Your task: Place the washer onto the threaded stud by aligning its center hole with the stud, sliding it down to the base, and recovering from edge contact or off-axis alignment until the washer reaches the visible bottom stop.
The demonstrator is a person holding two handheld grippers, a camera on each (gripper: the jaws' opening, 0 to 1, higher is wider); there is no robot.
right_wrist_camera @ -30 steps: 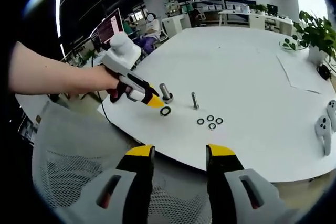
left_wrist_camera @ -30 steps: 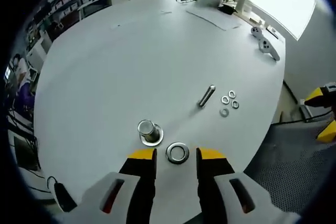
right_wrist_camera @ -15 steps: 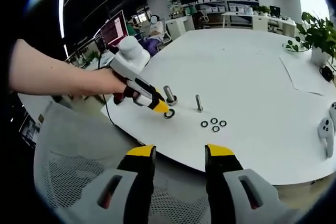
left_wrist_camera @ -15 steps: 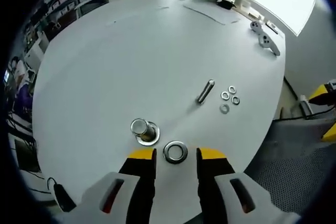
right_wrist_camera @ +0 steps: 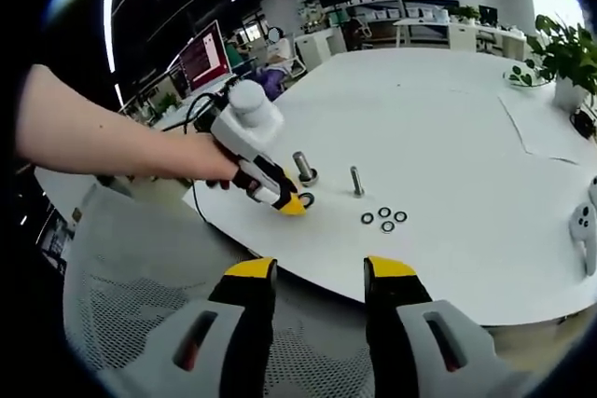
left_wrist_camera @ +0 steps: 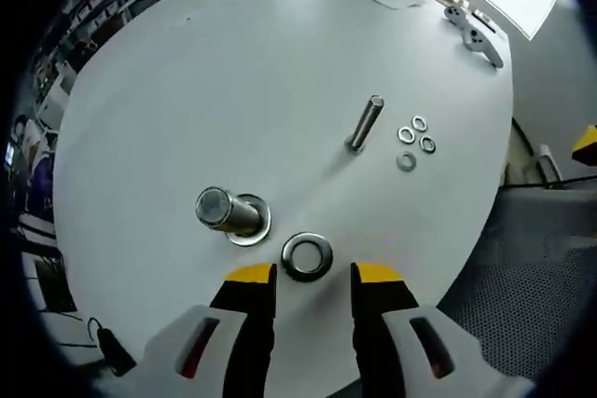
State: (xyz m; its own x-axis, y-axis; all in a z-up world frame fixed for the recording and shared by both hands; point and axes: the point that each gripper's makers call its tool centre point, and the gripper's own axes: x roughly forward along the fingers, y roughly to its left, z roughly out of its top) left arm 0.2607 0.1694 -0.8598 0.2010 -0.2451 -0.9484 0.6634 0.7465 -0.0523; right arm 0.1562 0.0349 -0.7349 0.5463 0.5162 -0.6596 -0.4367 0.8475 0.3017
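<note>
Steel washer (left_wrist_camera: 307, 256): flat on the white surface (left_wrist_camera: 224, 90), lower centre of the left gripper view, just ahead of the yellow tips and centred on the gap between them; not yet gripped.
Left gripper (left_wrist_camera: 311, 279): jaws apart, empty, straddling the line to the washer; in the right gripper view seen at centre left (right_wrist_camera: 291, 204), held by a hand (right_wrist_camera: 201, 167), tips down beside the washer (right_wrist_camera: 306, 199).
Threaded stud (left_wrist_camera: 227, 212): upright on a round base, left of and slightly above the washer in the left gripper view, near it but not touching; long axis leaning toward the frame's left.
Key relation: washer dead ahead of the left gripper, stud off to that gripper's left; left gripper far nearer than the right.
Right gripper (right_wrist_camera: 316, 277): jaws apart, empty, off the surface edge above a mesh chair (right_wrist_camera: 131, 314), well apart from the parts.
Other parts: slimmer bolt (left_wrist_camera: 365, 123) and four small washers (left_wrist_camera: 414, 140), upper right of the stud.
Next move, judged: close on the washer's rim, lift, carry left over the stud top.
</note>
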